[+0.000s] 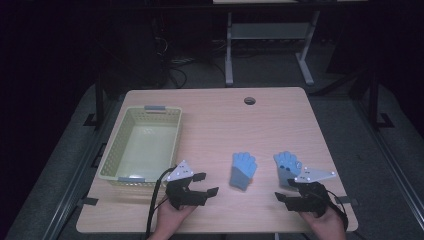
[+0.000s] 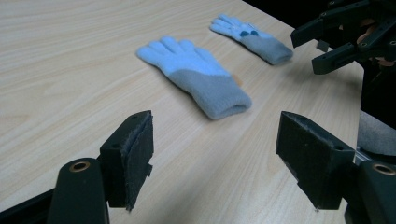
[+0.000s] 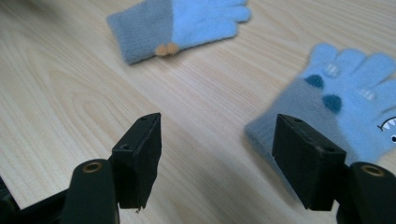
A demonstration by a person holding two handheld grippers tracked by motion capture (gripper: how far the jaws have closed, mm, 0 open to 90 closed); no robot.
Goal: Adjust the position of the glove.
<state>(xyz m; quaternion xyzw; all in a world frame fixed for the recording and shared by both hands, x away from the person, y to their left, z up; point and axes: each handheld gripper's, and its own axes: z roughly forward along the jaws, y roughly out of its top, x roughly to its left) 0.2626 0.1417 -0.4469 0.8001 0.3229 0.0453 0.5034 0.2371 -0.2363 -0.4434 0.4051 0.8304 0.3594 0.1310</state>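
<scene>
Two light-blue gloves with grey cuffs lie flat on the wooden table (image 1: 215,120). The plain glove (image 1: 243,169) (image 2: 196,74) (image 3: 177,25) is near the middle front. A patterned glove (image 1: 286,165) (image 2: 252,37) (image 3: 336,102) with dark spots lies to its right. My left gripper (image 1: 207,183) (image 2: 215,154) hovers open just left of the plain glove, holding nothing. On the other side my right gripper (image 1: 284,190) (image 3: 217,154) (image 2: 327,42) is open and empty, just in front of the patterned glove's cuff.
A pale yellow-green plastic basket (image 1: 112,145) stands empty on the table's left side. A round cable hole (image 1: 250,100) sits near the far edge. Beyond the table are a dark floor and a metal frame leg (image 1: 229,50).
</scene>
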